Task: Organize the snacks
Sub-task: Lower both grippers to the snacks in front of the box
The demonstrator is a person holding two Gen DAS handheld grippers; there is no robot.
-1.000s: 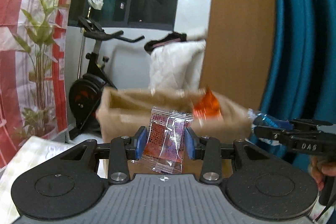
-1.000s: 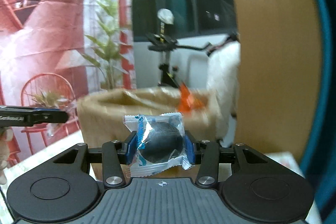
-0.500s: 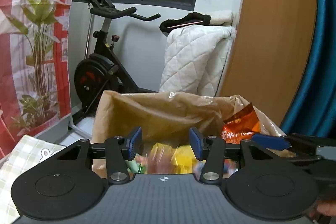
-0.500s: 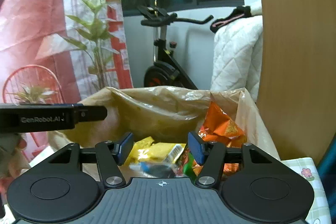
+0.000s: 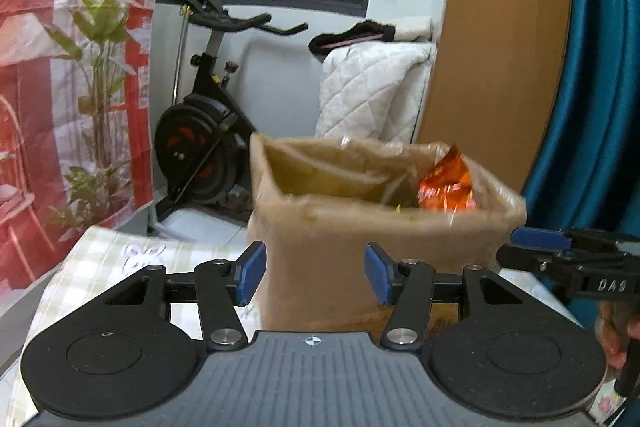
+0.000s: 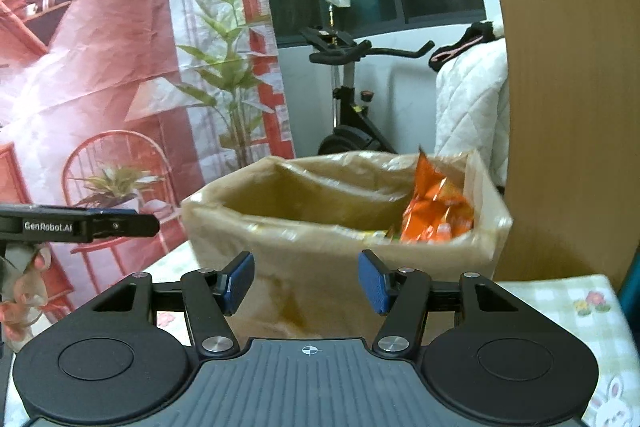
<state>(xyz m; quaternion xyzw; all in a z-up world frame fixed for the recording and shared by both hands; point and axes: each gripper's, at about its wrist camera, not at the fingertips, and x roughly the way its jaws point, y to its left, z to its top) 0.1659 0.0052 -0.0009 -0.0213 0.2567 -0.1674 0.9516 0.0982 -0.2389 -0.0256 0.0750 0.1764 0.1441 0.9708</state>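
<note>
Left tongs (image 5: 314, 273) released, nothing between blue pads. Right tongs (image 6: 306, 281) likewise released, empty. Both face brown box (image 5: 360, 239) standing on table (image 6: 560, 303) near far edge. Orange snack bag (image 6: 436, 207) upright inside box, right-hand corner, top above rim. Other snacks in box blurred.

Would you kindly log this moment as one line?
left gripper: open | right gripper: open | box: holds orange bag
</note>
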